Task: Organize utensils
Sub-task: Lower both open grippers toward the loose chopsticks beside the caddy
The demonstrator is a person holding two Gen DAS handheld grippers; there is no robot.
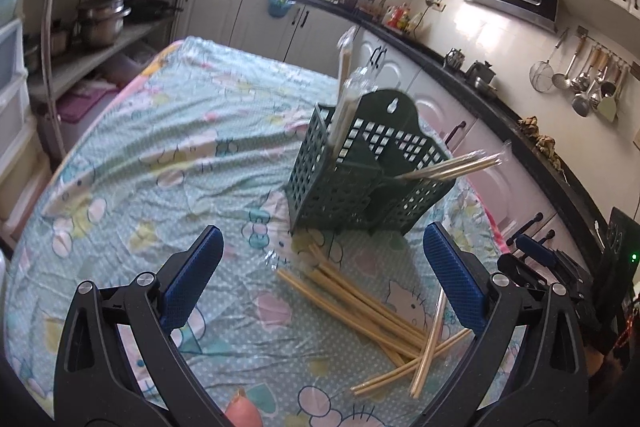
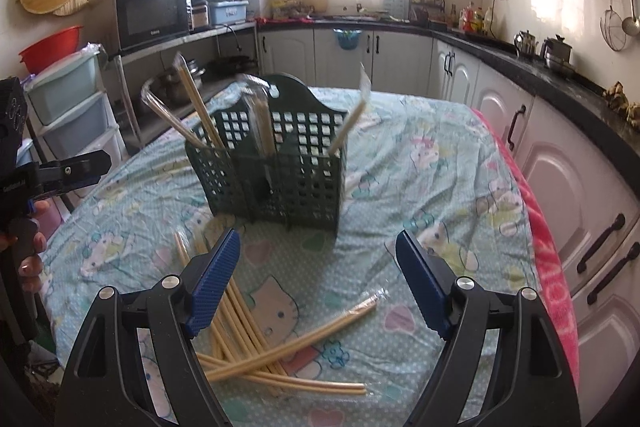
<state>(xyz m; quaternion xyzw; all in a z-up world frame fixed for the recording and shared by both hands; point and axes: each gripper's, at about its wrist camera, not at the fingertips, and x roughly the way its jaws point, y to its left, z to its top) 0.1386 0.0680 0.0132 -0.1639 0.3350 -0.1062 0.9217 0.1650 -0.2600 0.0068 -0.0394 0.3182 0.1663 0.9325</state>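
A dark green lattice utensil holder [image 1: 360, 171] [image 2: 276, 163] stands upright on the table, with a few wrapped chopstick pairs [image 1: 452, 165] [image 2: 200, 107] leaning out of its compartments. A loose pile of wrapped chopsticks [image 1: 372, 311] [image 2: 256, 347] lies on the cloth in front of it. My left gripper [image 1: 324, 279] hovers open over the pile, nothing between its blue pads. My right gripper [image 2: 318, 283] is open too, above the pile's right end, with one wrapped pair [image 2: 352, 315] lying below it. The right gripper [image 1: 532, 255] shows at the edge of the left wrist view.
The table wears a pale green cartoon-print cloth [image 1: 160, 155] [image 2: 432, 163]. White cabinets [image 2: 580, 187] under a black counter run along the right and back. A metal shelf rack with pots [image 1: 100, 19] and plastic drawers [image 2: 68, 115] stand to the left. A hand holds the left gripper's handle [image 2: 24, 239].
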